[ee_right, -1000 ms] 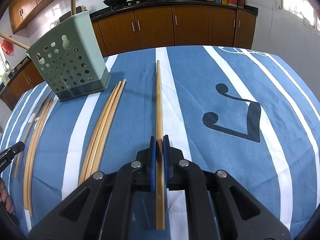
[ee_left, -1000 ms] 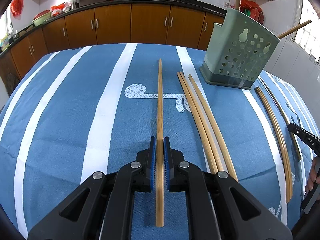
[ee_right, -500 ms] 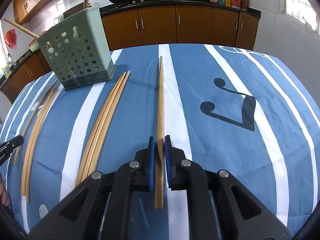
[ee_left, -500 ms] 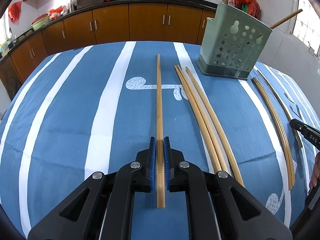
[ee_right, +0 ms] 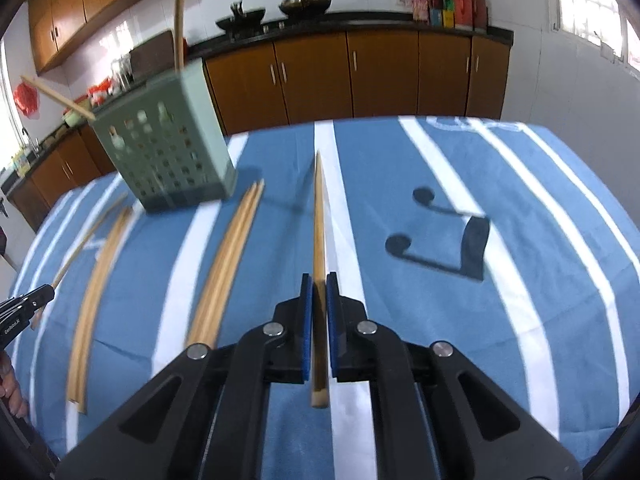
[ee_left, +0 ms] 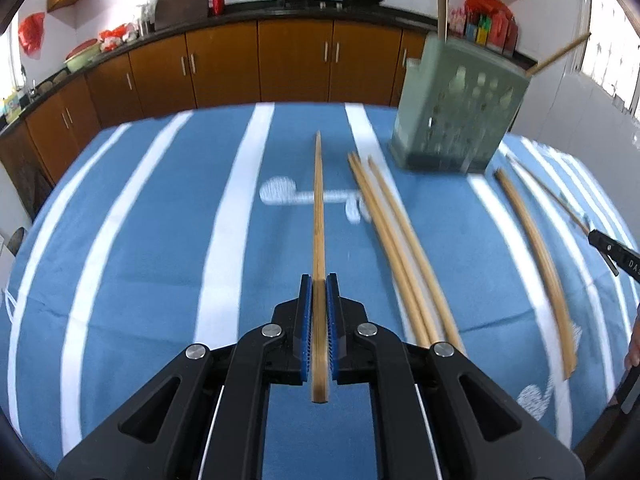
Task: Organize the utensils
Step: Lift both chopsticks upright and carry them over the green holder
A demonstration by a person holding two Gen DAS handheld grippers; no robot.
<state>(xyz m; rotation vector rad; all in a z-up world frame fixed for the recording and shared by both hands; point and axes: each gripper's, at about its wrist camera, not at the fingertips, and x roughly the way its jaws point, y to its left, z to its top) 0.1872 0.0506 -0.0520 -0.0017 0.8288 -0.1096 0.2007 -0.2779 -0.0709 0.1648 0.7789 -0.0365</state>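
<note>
A chopstick (ee_left: 318,240) is sitting pinched between the blue pads of the left gripper (ee_left: 319,300), pointing out over the blue striped tablecloth (ee_left: 160,240). The right gripper (ee_right: 319,300) is likewise clamping a second chopstick (ee_right: 319,248). Beyond them, loose chopsticks (ee_left: 396,256) are lying near the green holder (ee_left: 456,116).

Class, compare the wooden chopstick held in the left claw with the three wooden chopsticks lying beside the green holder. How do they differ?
The clamped wooden chopstick is single and gripped by the left claw; the three loose wooden chopsticks lie bunched, ungripped, on the blue striped cloth. All are alike in colour and build.
</note>
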